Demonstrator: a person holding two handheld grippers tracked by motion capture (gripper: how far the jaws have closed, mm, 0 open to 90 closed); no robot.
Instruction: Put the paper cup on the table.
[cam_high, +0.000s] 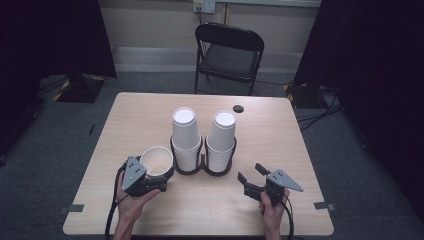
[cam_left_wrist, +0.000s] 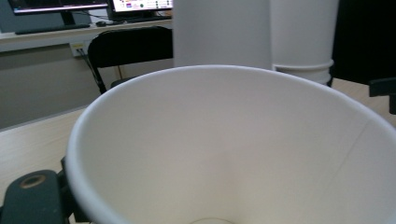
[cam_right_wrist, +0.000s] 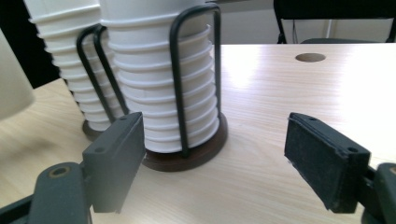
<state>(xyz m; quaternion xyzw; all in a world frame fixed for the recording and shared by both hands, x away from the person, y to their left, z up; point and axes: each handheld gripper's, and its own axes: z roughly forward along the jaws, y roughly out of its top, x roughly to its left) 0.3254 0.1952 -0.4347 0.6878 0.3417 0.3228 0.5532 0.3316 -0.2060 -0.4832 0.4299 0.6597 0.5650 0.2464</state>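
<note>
- Now the left tool (cam_high: 159, 179) is clamped on a single paper cup (cam_high: 157, 161), held near the surface's front-left, just beside the left cup stack (cam_high: 186, 142).
- Right tool (cam_high: 252, 178) stands with jaws apart and empty, facing the right cup stack (cam_right_wrist: 163, 93) in its wire holder (cam_right_wrist: 198, 70).
- Next likely calls for setting the cup down or nesting it squarely.

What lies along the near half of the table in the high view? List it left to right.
Left gripper → single paper cup held in its jaws → left stack of paper cups in its wire holder → right stack of paper cups in its holder → right gripper, jaws open and empty.
</note>
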